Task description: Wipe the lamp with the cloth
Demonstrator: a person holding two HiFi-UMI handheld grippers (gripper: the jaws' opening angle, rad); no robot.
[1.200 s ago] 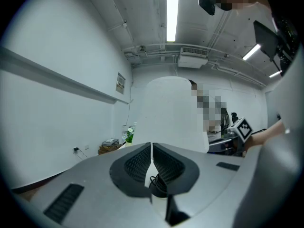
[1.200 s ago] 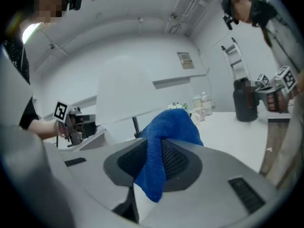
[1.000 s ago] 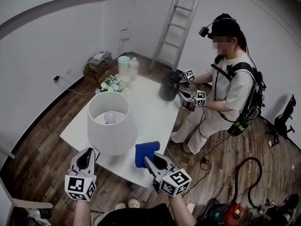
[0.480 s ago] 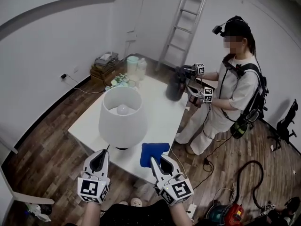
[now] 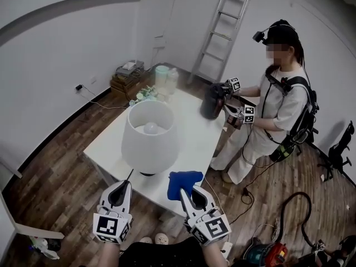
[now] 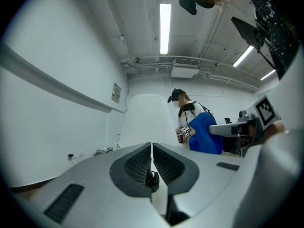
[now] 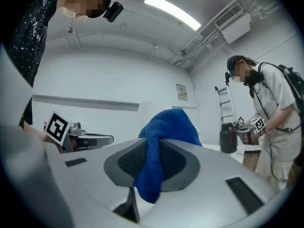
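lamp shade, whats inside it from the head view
Through the open top of the lamp shade a round white bulb shows. The socket and stem below the bulb are covered by the shade. Only a dark edge of the base peeks out underneath.

One lamp (image 5: 149, 143), one blue cloth (image 5: 182, 181), one dark jug (image 5: 212, 100), two pale bottles (image 5: 162, 77), one table (image 5: 192, 143), one ladder (image 5: 219, 32). Four grippers: left gripper (image 5: 124, 183) and right gripper (image 5: 184, 192) near, two far grippers (image 5: 248, 114) at right.
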